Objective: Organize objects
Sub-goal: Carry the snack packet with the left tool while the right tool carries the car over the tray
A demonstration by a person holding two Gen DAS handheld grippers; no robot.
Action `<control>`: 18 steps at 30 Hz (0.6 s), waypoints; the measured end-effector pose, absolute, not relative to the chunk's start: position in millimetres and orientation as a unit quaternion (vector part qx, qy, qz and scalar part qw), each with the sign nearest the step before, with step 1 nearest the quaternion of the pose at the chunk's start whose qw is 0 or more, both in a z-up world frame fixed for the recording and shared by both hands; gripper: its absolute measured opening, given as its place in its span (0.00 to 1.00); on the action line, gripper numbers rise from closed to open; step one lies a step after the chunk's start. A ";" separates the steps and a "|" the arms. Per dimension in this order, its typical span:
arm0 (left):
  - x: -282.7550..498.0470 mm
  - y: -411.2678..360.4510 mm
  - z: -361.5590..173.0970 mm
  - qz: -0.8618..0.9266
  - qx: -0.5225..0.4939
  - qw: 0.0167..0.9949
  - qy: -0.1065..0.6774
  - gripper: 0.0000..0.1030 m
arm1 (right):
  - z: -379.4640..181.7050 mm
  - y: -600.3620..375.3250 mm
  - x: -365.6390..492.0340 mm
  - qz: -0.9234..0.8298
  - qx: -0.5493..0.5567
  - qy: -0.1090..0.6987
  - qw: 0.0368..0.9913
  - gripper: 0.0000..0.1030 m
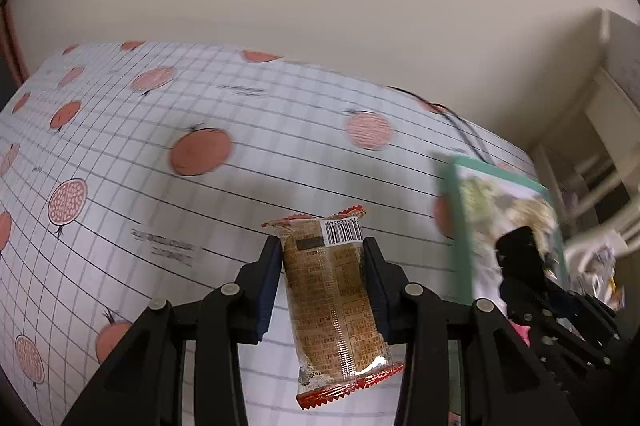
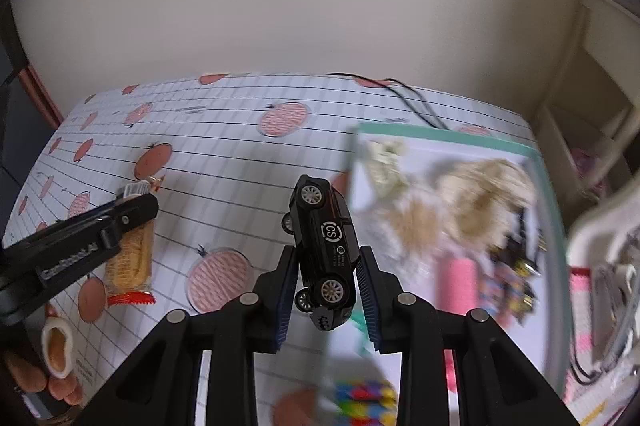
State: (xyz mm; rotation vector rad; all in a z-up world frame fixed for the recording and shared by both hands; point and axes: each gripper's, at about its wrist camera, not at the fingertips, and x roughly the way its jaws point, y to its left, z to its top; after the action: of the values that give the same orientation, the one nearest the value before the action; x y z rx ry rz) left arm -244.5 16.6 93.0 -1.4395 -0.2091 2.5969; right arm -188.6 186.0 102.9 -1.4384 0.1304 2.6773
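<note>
A wrapped snack bar (image 1: 334,300) is clamped between the 2 jaws of the left gripper (image 1: 323,246), lifted above the gridded tablecloth (image 1: 160,154); its barcode end juts beyond the fingertips and its red crimped end hangs back below the jaws. To the right, a black toy car (image 2: 326,250) is gripped by the right gripper (image 2: 327,258), held on its side, wheels facing left, nose past the tips. Right of those jaws a teal-edged tray (image 2: 554,210) is seen, blurred.

A wrapped biscuit packet (image 1: 336,302) and a black toy car (image 2: 325,254), both held above the table.
</note>
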 end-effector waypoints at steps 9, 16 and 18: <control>-200.7 86.1 120.7 0.872 -0.471 0.128 -0.029 0.41 | 118.1 233.3 -137.0 0.879 -0.465 0.056 0.092 0.31; -171.2 123.5 125.9 0.869 -0.467 0.159 -0.023 0.41 | 130.6 251.2 -104.8 0.882 -0.455 0.054 0.111 0.31; -164.6 132.9 125.1 0.868 -0.467 0.167 -0.021 0.41 | 131.6 257.1 -98.6 0.882 -0.453 0.060 0.115 0.31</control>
State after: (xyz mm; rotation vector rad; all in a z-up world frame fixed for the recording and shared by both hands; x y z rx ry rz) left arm -164.6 132.9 125.1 -1.3292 -0.0599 2.4710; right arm -98.6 257.1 131.6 -1.3257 0.1762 2.5846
